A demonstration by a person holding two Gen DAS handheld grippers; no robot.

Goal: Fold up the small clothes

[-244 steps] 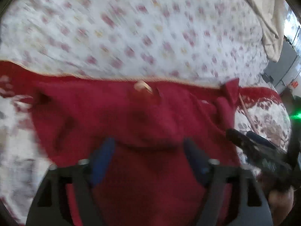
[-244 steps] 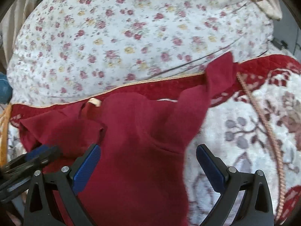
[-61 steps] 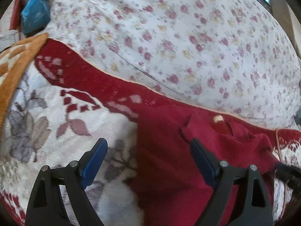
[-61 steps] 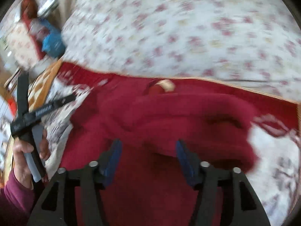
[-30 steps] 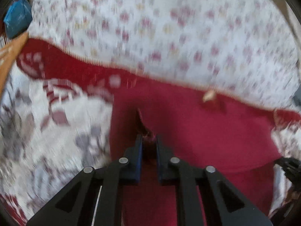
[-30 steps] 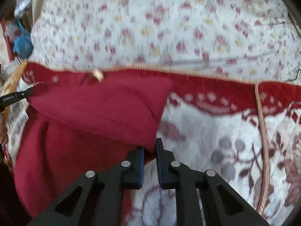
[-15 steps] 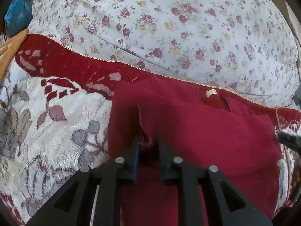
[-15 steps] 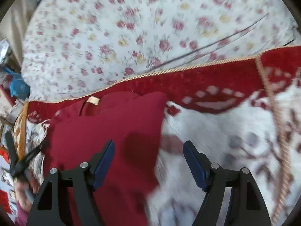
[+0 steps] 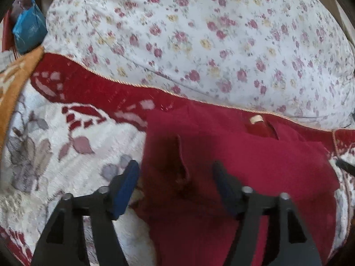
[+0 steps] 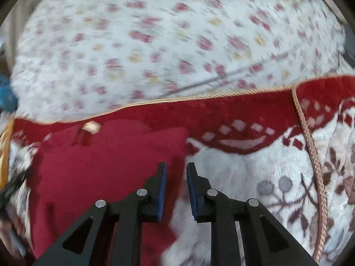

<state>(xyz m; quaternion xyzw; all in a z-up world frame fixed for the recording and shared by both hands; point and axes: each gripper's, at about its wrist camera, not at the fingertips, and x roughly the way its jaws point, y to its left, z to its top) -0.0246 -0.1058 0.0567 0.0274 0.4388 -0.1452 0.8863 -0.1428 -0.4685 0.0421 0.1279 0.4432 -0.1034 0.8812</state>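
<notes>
Now your left gripper (image 9: 175, 186) stands wide open, one finger on the blanket (image 9: 66, 173) just off the garment's left edge, the other over the red cloth. Nothing is held. Between the fingers a pinched ridge (image 9: 183, 166) stands up from the garment (image 9: 255, 166), which lies partly folded at the blanket's far edge, its neck label (image 9: 255, 119) close to the corded border and the floral quilt (image 9: 199, 33) beyond.

Your right gripper (image 10: 175, 184) has its fingers nearly together, a narrow gap left between them, right at the garment's right edge (image 10: 179, 155). Whether any cloth sits in that gap I cannot tell; the view is blurred there.

The risks as I judge them: leave that ridge and the next fold presses it into a crease, so the stack comes out lumpy. If you close the left gripper where it stands, you may catch blanket pile along with the edge and drag the blanket. On the right, a nip on only the top layer would peel the fold open when you lift. And red on red near the border makes the far edge easy to misjudge.
</notes>
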